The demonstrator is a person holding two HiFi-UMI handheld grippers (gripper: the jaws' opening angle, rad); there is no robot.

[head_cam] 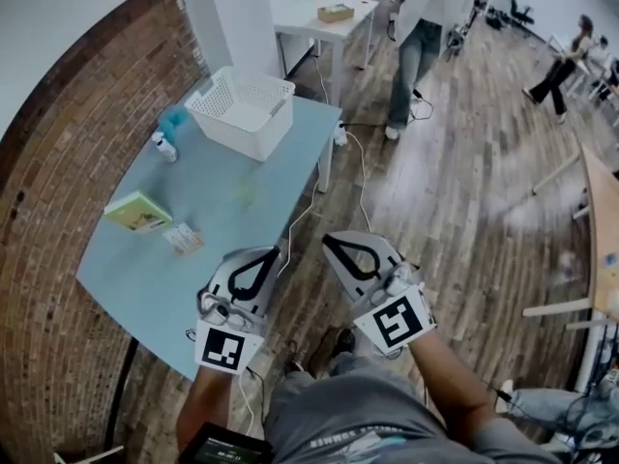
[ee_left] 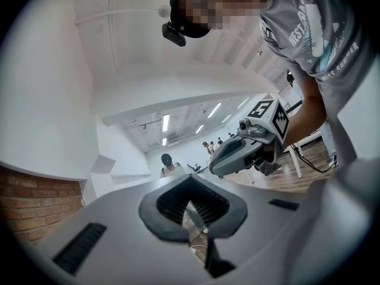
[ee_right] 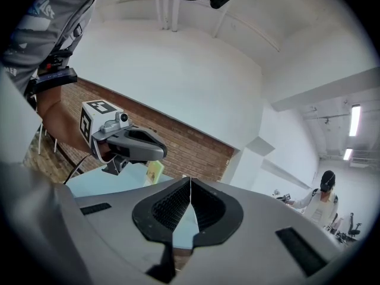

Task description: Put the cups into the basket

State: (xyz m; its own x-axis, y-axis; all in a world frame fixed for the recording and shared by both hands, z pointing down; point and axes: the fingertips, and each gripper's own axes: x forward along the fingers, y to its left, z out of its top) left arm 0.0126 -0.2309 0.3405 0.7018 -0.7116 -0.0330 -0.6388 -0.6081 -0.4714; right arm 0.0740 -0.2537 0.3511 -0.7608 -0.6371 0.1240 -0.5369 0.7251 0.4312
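Note:
A white slatted basket (head_cam: 242, 111) stands at the far end of the light blue table (head_cam: 232, 220). A blurred teal thing (head_cam: 174, 120), perhaps a cup, sits left of the basket by the brick wall; I cannot make out any other cup. My left gripper (head_cam: 274, 253) and right gripper (head_cam: 329, 241) hang side by side in front of the table's near edge, over the wooden floor. Both are shut with nothing between the jaws. The left gripper view shows its jaws (ee_left: 190, 183) met, tilted up toward the ceiling. The right gripper (ee_right: 190, 181) is likewise closed and empty.
On the table lie a small white bottle (head_cam: 164, 146), a green book (head_cam: 138, 211) and a small card (head_cam: 184, 238). A brick wall runs along the left. A person (head_cam: 418, 37) walks past a white table (head_cam: 324, 13) behind. Cables trail on the floor.

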